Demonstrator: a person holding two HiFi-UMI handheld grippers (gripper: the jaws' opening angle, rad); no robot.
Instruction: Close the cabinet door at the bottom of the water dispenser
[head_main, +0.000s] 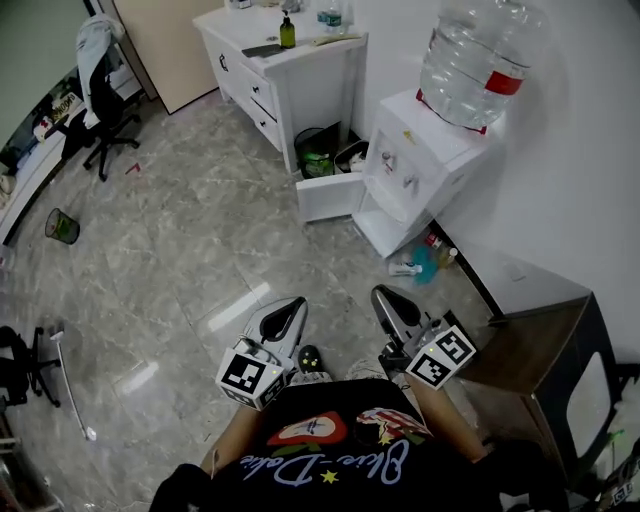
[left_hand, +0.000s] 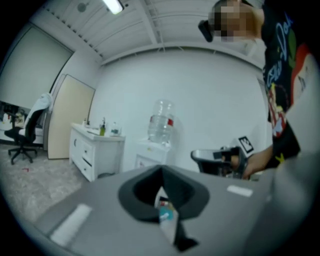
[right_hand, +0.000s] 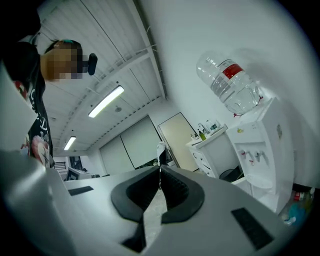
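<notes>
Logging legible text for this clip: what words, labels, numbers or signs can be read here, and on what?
No text here can be quoted with certainty.
Shirt: cursive print, too stylised and blurred to read.
Bottle label: red, print too small.
Dispenser sticker: yellow, too small.
Left cube and right cube: square markers only, no words.

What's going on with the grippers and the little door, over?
Shut and empty: left gripper, right gripper. Open, well ahead: cabinet door. Only floor between.
</notes>
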